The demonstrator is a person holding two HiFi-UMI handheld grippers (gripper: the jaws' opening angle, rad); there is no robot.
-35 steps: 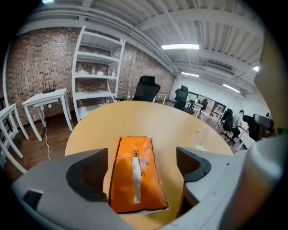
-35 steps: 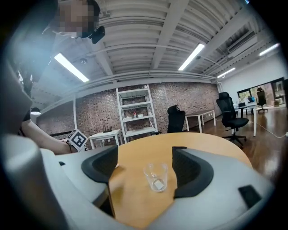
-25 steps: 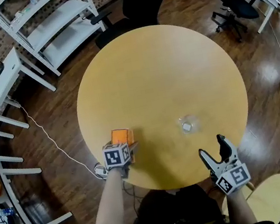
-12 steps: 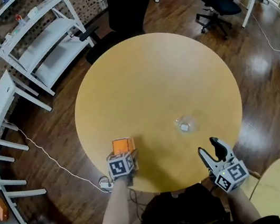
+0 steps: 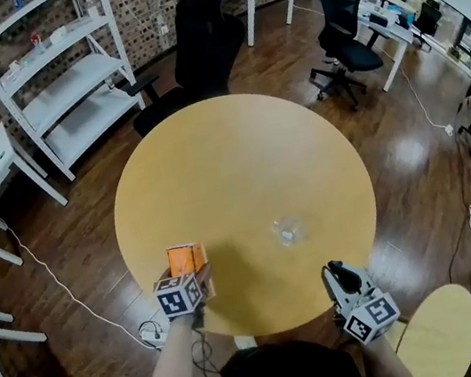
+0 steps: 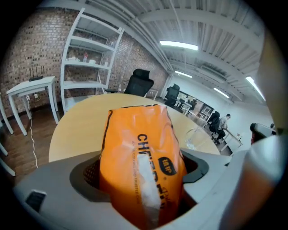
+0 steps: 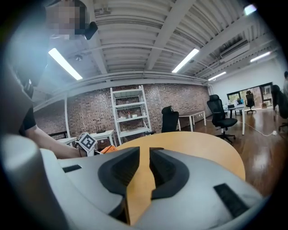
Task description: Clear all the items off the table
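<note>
Left fingers point(image 6: 90, 175) clamped on an orange bag point(image 6: 141, 170); right fingers point(image 7: 119, 173) nearly together, with nothing between them.
The left fingers have just been closing and now press the sides of the bag, which stands upright between them with its print facing the camera. The left gripper point(image 5: 190, 277) holds it at the near left edge of the round surface point(image 5: 230, 157). The right fingers have also just been closing, leaving a narrow empty gap. The right gripper point(image 5: 336, 272) sits at the near right edge. A clear glass point(image 5: 288, 231) stands on the surface, apart from both grippers.
</note>
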